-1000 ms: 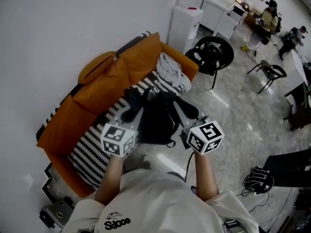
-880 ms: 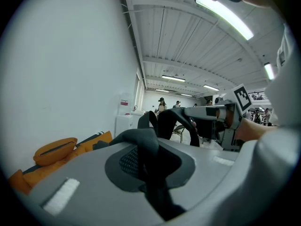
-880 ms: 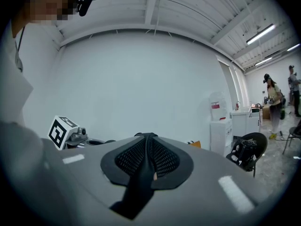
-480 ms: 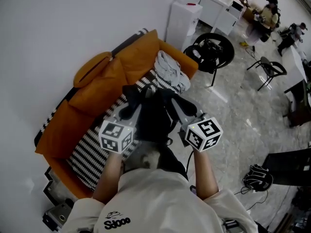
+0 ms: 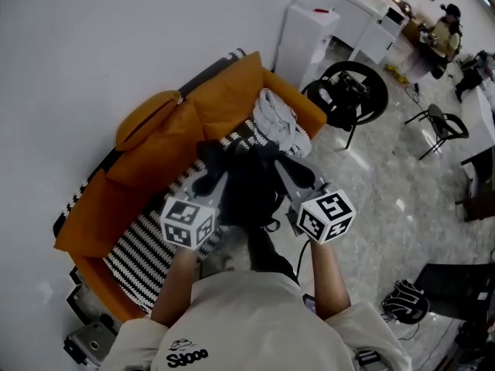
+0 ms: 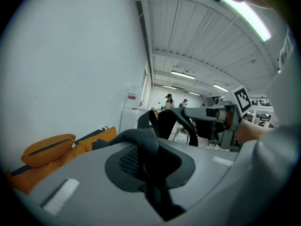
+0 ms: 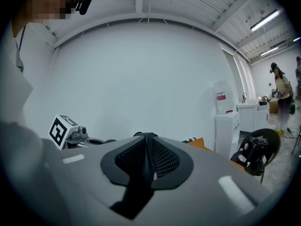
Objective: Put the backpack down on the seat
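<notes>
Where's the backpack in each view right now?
Head view: backpack hangs at centre between left gripper and right gripper, by the orange sofa's front edge.
Left gripper view: only a strap, pinched in the jaws, centre.
Right gripper view: only a strap, pinched in the jaws, low centre.
Shared landmark: the orange sofa, lower left in the left gripper view, a sliver right of centre in the right.

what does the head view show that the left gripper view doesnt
Only the head view: the black-and-white striped sofa seat, the grey heap of cloth on it, and the body of the black fabric backpack. Only the left gripper view: the left hand-held gripper shut on a padded black backpack strap, and the long ceiling light strip. Both: the orange oval cushion and the white cabinet.
</notes>
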`<state>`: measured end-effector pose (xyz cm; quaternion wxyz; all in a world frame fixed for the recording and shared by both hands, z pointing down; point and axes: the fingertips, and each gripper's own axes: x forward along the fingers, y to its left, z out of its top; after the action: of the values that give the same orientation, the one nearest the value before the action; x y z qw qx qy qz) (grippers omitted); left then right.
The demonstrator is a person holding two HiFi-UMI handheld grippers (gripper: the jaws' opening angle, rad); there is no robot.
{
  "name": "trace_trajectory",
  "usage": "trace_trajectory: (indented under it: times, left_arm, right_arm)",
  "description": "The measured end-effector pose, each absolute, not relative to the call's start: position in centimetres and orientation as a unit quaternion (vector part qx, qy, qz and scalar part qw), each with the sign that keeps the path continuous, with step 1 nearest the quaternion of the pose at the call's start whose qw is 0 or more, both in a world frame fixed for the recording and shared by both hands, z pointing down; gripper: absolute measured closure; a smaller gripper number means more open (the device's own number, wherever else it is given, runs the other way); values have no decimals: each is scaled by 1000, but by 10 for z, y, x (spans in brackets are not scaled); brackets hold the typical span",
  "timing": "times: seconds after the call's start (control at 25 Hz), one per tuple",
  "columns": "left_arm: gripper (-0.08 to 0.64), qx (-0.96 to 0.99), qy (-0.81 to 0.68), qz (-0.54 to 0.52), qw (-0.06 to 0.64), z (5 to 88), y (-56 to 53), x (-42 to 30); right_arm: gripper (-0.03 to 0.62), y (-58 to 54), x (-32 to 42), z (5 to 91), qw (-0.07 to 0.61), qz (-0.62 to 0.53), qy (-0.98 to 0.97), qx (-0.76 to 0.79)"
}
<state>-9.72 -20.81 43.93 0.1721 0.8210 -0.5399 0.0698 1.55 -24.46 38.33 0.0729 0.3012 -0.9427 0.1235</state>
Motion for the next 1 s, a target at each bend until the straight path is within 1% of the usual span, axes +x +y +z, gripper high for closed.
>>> trace_trajectory:
  times: [0.48,0.8,1.0]
  left_arm:
    - [518,799,-555,65,223,477,-320,-120]
    - [518,786,-563,74,246,507,-384,-133]
    - [518,770,-572,76,272,534,-413,-140]
  right_arm:
    - [540,-362,-10,418,106,149,-943,278]
    - [540,-432,-25,448,130,165,-941,264]
    - [540,-471,-36,473,147,177,-941,249]
